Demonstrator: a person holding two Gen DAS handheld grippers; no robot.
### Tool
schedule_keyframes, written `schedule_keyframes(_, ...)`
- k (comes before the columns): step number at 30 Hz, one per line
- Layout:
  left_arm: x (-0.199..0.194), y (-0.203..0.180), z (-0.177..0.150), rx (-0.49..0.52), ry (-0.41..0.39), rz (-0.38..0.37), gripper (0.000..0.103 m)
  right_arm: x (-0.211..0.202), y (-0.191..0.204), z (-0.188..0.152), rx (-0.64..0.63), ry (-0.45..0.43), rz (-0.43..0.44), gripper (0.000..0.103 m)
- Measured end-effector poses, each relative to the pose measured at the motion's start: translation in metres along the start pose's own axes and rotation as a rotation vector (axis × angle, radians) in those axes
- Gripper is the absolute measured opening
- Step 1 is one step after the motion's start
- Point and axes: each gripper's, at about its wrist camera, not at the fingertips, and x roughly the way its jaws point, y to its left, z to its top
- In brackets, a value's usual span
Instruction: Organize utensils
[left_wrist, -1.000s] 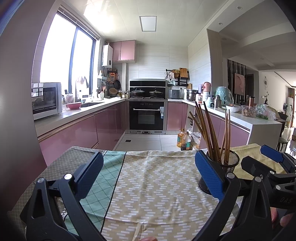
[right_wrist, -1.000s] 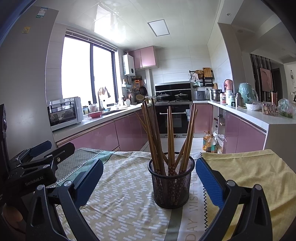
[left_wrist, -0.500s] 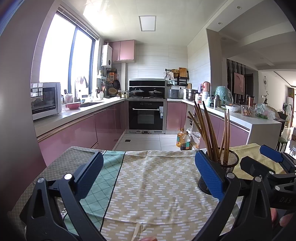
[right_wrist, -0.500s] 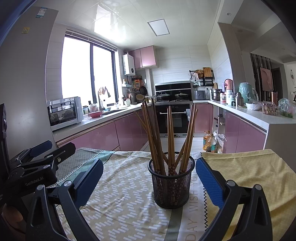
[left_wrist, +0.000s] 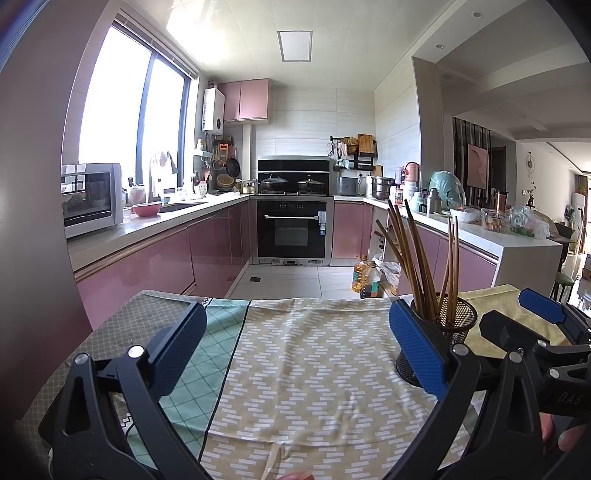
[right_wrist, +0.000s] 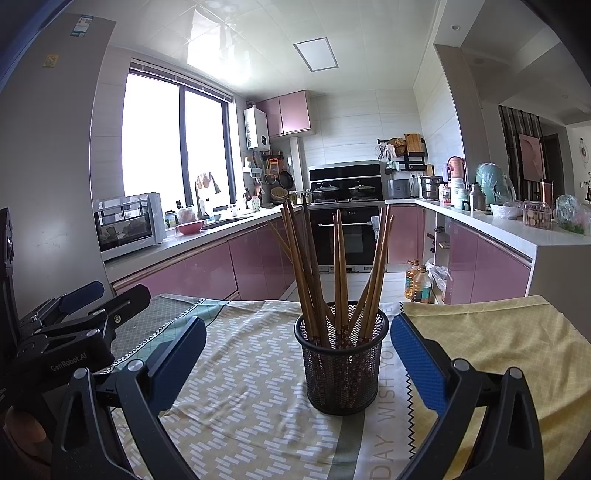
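Nothing moved; one holder (right_wrist: 341, 363).

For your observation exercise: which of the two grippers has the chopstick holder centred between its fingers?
The right gripper: the holder stands centred before it. The left gripper faces bare cloth.

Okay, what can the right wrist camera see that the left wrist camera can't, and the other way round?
Only the right wrist view shows the whole mesh holder unobstructed between the open right gripper fingers, the lettering on the tablecloth, and the left gripper from the side.

Only the left wrist view shows the open left gripper over bare cloth, with the right gripper's blue tip at its right.

Both show the chopsticks standing in the holder, and the pink kitchen cabinets.
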Motion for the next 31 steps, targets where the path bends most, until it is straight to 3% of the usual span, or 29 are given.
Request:
schedule_keyframes(21, 0.001, -0.007, -0.008, 0.024, -0.003, 0.023, 0.098, 0.002, 0.000, -0.002, 0.009, 0.009, 0.002, 0.097)
schedule_keyframes(26, 0.018, -0.011, -0.011, 0.012, 0.105, -0.002, 0.098, 0.004, -0.006, -0.003, 0.012, 0.034, -0.004, 0.097)
schedule_keyframes(31, 0.046, -0.002, -0.021, -0.019, 0.252, -0.034, 0.098, 0.015, -0.037, -0.010, 0.046, 0.143, -0.056, 0.097)
